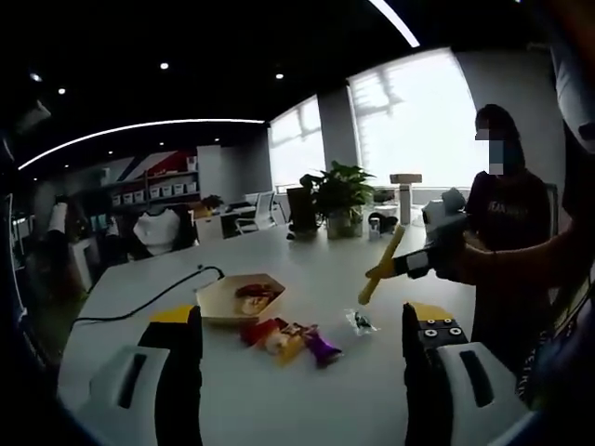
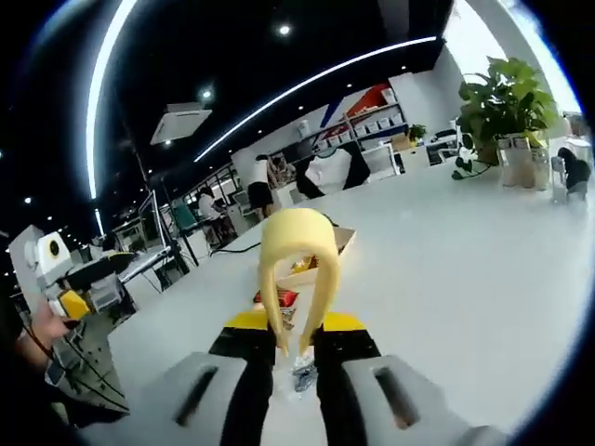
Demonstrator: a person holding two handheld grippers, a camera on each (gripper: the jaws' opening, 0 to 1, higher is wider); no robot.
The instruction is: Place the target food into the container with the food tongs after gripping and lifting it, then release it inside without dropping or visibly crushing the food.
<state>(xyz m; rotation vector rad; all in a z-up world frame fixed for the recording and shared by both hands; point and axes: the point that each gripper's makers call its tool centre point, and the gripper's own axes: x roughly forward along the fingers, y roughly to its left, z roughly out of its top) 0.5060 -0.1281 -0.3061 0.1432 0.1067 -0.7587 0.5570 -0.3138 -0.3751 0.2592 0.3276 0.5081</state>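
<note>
Yellow tongs held over the white bench, snacks waiting below.

The right gripper point(image 2: 296, 348) has its jaws clamped narrow on the yellow food tongs point(image 2: 297, 265), which hang above a clear-wrapped candy point(image 1: 361, 321). The left gripper point(image 1: 302, 372) hovers with jaws wide and holding nothing. More wrapped snacks point(image 1: 290, 339) lie on the bench point(image 1: 307, 269) just beside the paper tray point(image 1: 240, 299), which already holds some food.
</note>
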